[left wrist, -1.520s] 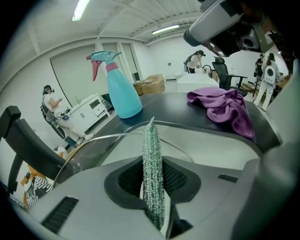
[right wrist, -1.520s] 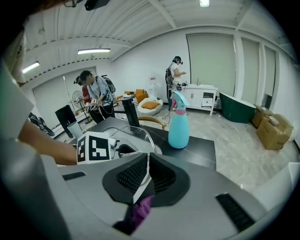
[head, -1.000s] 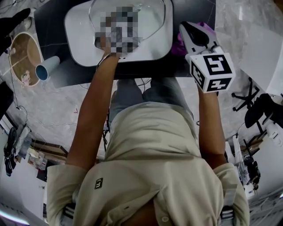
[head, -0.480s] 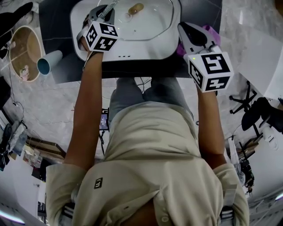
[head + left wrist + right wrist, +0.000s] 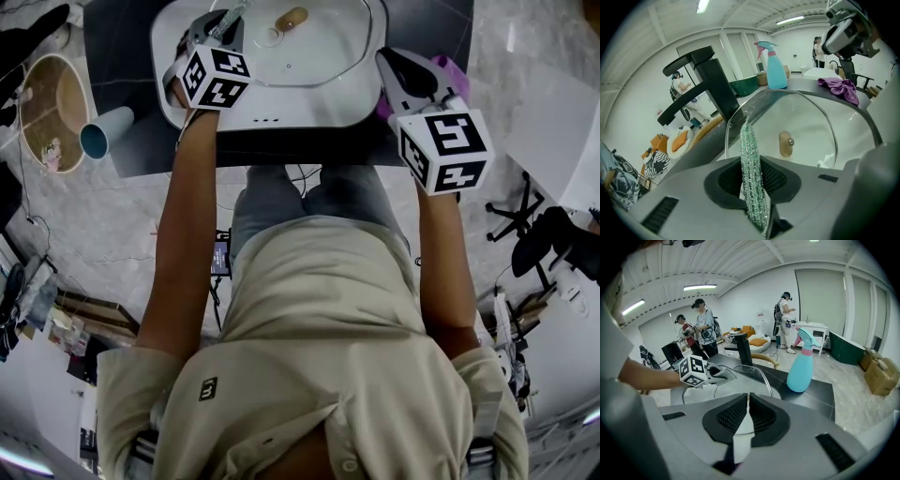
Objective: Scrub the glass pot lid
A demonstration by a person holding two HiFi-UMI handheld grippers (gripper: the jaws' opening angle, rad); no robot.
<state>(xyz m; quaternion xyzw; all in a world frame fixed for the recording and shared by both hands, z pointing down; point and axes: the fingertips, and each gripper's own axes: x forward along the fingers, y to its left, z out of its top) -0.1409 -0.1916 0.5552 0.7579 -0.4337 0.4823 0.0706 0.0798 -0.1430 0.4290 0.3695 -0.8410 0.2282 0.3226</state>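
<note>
In the white basin (image 5: 361, 89) set in the dark surface (image 5: 122, 56), the glass pot lid (image 5: 314, 47) lies with its wooden knob (image 5: 289, 17) showing, the left gripper (image 5: 752, 154) at its edge with jaws clamped on a glittery green scrubber (image 5: 750, 187), while the right gripper (image 5: 746, 411), jaws closed on nothing, hangs beside the basin near a purple cloth (image 5: 452, 67).

glass pot lid (image 5: 806, 117): clear glossy glass, thin metal rim
knob (image 5: 786, 143): smooth pale wood
scrubber (image 5: 752, 178): rough glittery mesh
sink (image 5: 309, 105): smooth white gloss
cloth (image 5: 841, 87): matt purple fabric
</note>
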